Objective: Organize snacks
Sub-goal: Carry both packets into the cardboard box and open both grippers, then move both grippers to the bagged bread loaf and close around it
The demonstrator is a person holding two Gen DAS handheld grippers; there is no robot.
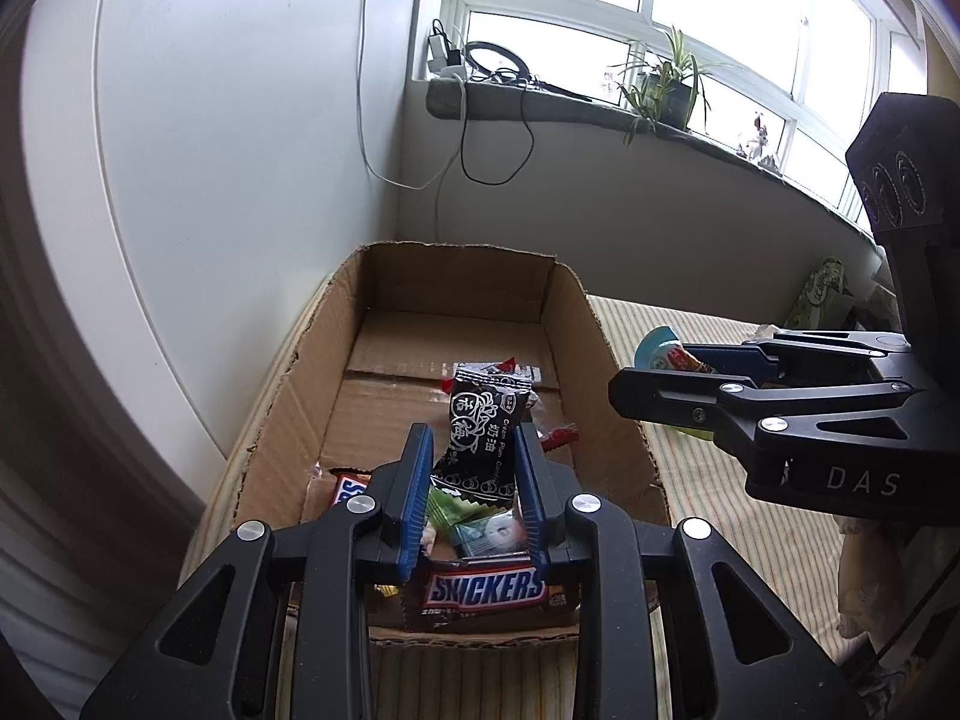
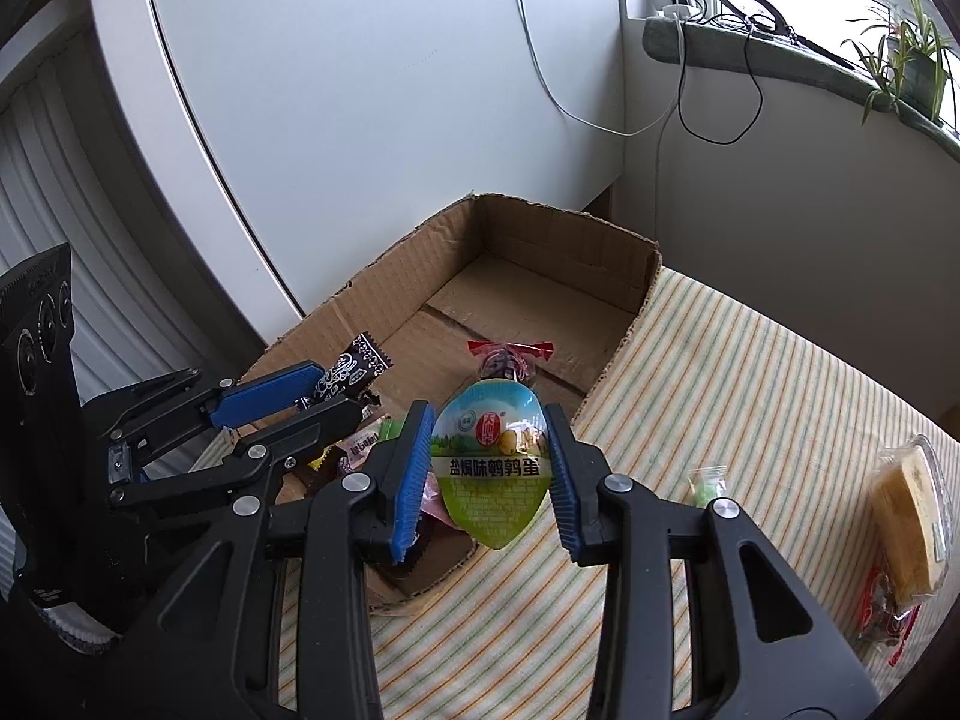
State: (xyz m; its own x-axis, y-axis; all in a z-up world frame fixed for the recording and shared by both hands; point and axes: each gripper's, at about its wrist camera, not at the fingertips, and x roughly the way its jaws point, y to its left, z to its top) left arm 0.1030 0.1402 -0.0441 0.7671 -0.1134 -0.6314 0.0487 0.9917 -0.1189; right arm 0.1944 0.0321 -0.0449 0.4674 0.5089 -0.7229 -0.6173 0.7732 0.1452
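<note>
Here left gripper (image 1: 474, 480) clamps black "Cream Plum Candy" packet (image 1: 480, 426) over SNICKERS bar (image 1: 486, 591) in cardboard box (image 1: 600, 360) — right gripper (image 2: 489, 474) grips green egg-shaped pack (image 2: 493, 468).

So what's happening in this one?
A person is sorting snacks into a cardboard box with two handheld grippers. The left gripper holds a black plum candy packet over the box. The right gripper holds a green egg-shaped snack pack at the box's edge. More snacks remain on the striped cloth.
</note>
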